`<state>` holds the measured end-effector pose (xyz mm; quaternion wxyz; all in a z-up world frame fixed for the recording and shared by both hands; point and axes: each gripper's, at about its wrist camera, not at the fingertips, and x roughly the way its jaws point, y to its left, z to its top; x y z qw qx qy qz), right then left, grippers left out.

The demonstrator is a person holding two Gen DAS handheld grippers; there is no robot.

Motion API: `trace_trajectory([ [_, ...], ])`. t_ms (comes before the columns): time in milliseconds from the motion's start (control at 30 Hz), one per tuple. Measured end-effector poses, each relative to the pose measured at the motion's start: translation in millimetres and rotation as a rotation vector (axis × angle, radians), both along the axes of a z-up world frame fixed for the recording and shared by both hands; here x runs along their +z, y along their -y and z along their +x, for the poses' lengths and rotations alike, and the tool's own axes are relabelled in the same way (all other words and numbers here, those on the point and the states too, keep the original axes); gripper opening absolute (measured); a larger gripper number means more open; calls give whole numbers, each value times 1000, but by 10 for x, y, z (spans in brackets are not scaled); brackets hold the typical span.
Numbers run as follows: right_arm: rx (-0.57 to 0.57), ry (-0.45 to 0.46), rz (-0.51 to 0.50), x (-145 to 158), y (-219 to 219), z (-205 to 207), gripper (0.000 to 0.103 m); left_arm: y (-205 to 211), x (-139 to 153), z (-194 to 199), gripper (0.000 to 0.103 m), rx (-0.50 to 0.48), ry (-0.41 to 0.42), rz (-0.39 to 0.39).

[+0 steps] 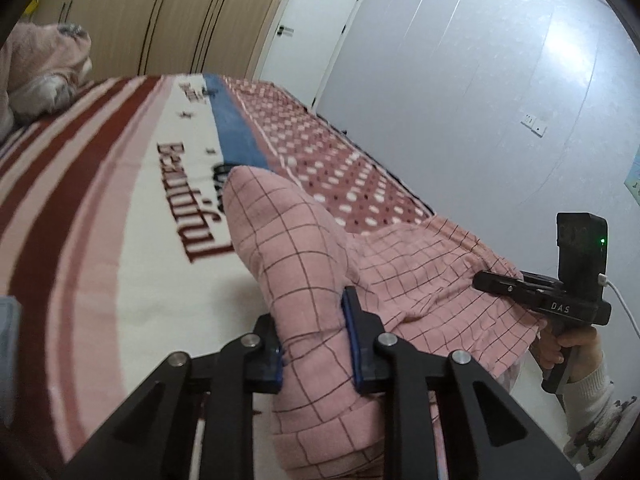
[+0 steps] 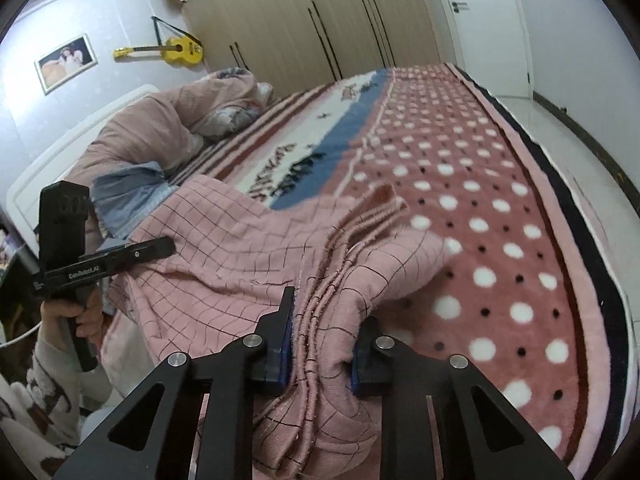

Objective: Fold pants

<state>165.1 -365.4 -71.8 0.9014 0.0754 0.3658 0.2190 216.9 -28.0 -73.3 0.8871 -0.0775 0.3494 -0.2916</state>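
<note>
The pants (image 1: 304,240) are pink with a dark grid pattern and lie on the bed's near edge. My left gripper (image 1: 316,344) is shut on a pant leg end, and the fabric bulges forward between the blue pads. My right gripper (image 2: 324,344) is shut on the ribbed elastic waistband (image 2: 320,312), which is bunched between its jaws. The pants (image 2: 224,248) stretch between the two grippers. The right gripper also shows in the left wrist view (image 1: 520,288), and the left gripper in the right wrist view (image 2: 132,256).
The bed carries a blanket with red stripes, lettering and a blue band (image 1: 120,184) and a polka-dot section (image 2: 480,208). A heaped pink quilt (image 2: 160,136) lies at the headboard end. Wardrobes (image 2: 320,16), a door (image 1: 316,32) and floor (image 2: 580,120) surround the bed.
</note>
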Motion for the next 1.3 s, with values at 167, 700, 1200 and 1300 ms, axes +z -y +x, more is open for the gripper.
trace_trajectory([
  [167,25,30,-1,242,-263,-104,15,-295,228,-202,20,30,51,-6],
  [700,140,81,-3,655,-1584,-218,15,-1596,613,-744,20,178,132,-23],
  [1200,268,55,4,485,-2915,-60,15,-2788,492,-1014,19,346,128,15],
  [1300,288,43,11,437,-3153,10,15,-3021,468,-1048,19,374,132,17],
])
